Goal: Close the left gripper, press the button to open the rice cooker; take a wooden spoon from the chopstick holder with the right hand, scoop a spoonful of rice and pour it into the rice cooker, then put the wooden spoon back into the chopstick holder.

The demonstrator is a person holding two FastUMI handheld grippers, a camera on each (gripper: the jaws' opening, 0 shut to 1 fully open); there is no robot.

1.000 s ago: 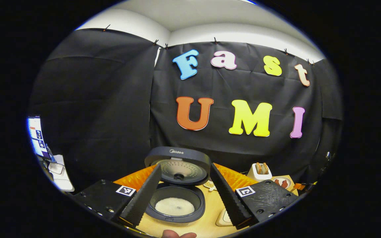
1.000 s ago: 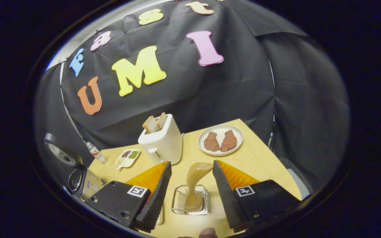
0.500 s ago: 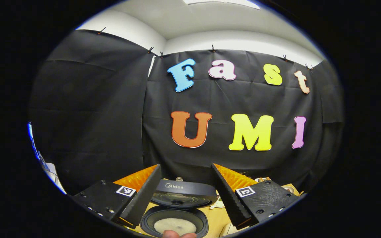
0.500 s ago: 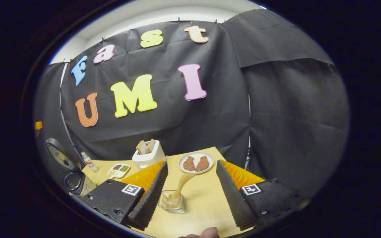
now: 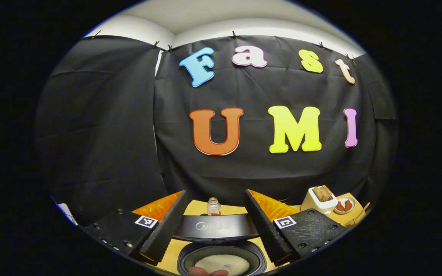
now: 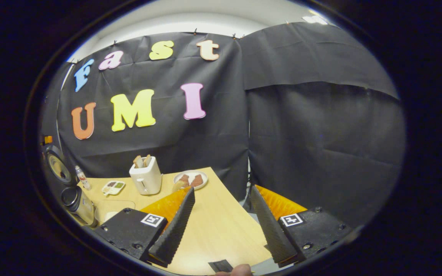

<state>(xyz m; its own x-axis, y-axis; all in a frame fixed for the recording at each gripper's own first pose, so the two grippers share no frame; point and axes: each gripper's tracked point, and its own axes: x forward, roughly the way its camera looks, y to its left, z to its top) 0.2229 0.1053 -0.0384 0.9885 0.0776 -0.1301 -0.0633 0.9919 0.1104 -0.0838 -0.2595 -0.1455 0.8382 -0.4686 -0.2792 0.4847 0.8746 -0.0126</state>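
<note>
Both jaws gape empty; the right gripper (image 6: 219,230) has drawn back from the spoon, the rice cooker (image 5: 221,245) stands open: task looks finished.

Dark rice cooker (image 5: 221,249) open; white rice (image 5: 223,263) inside.

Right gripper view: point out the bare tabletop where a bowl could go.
The widest free patch is the near table ahead of the open right tool, running to the right-hand edge. The far-left side is crowded: rice cooker, condiment dish, toaster, plate.
</note>
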